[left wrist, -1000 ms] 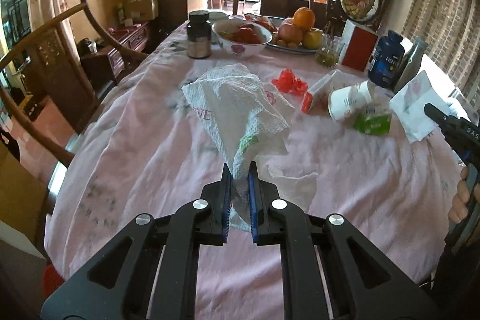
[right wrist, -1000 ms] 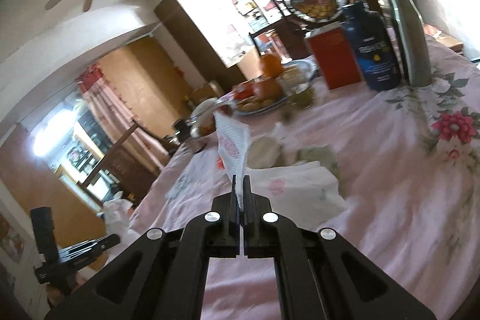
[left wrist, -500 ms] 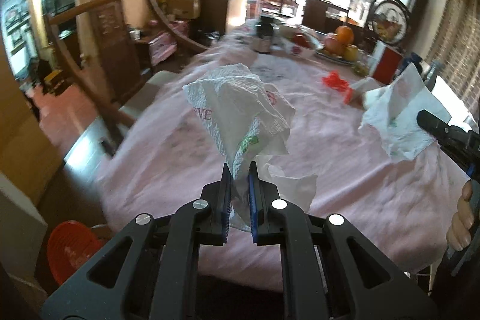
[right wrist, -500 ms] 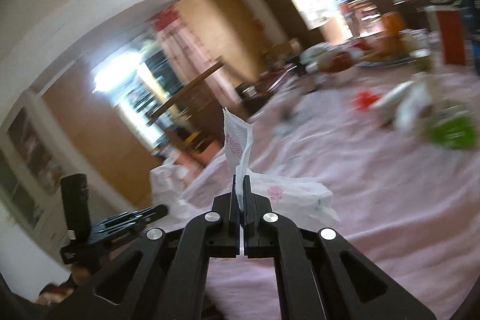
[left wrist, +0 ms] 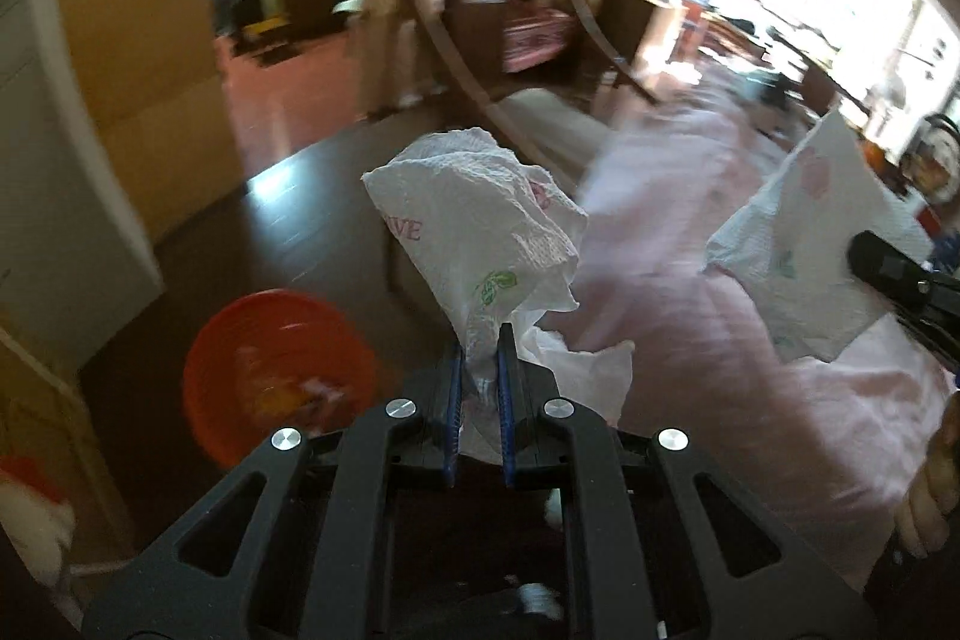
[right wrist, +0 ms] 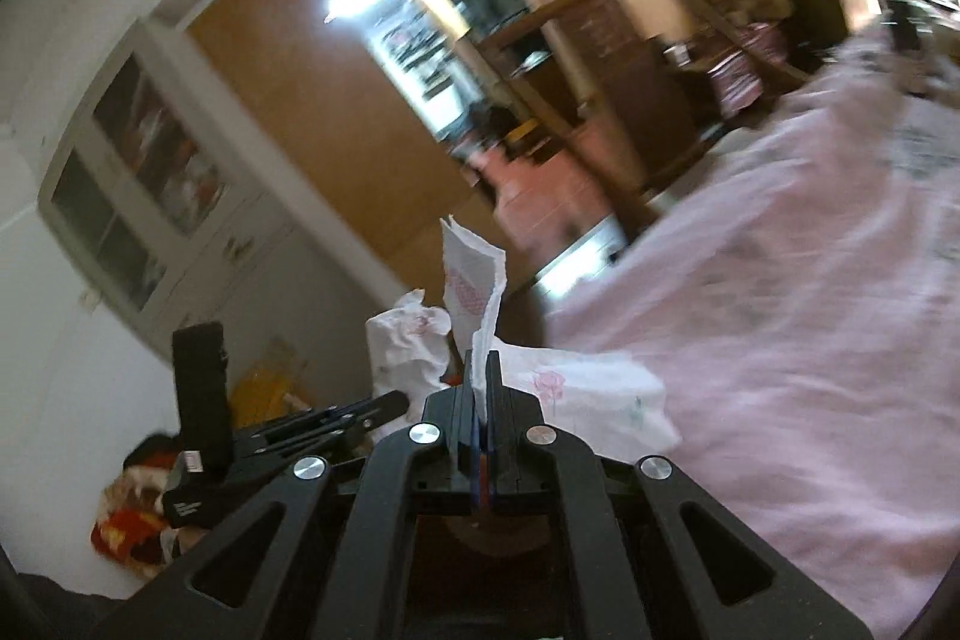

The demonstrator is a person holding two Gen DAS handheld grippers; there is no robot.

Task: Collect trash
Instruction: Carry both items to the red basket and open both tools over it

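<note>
My left gripper (left wrist: 480, 340) is shut on a crumpled white paper towel (left wrist: 480, 232), held in the air off the table's left edge. An orange-red bin (left wrist: 276, 376) stands on the dark floor below and to the left of it. My right gripper (right wrist: 480, 364) is shut on a second white paper napkin (right wrist: 474, 286), held over the table's edge. That napkin (left wrist: 804, 244) and the right gripper (left wrist: 900, 274) also show at the right of the left wrist view. The left gripper (right wrist: 336, 418) with its towel (right wrist: 408, 346) shows low left in the right wrist view.
The table with a pink flowered cloth (left wrist: 708, 232) runs to the right. A wooden chair (left wrist: 480, 64) stands by its edge. A white cabinet (right wrist: 144, 196) lines the wall. A heap of orange and red stuff (right wrist: 132, 520) lies on the floor.
Both grippers have swung left, away from the table's dishes and toward the floor side, each keeping its paper. The orange-red bin has come closer in the left wrist view.
</note>
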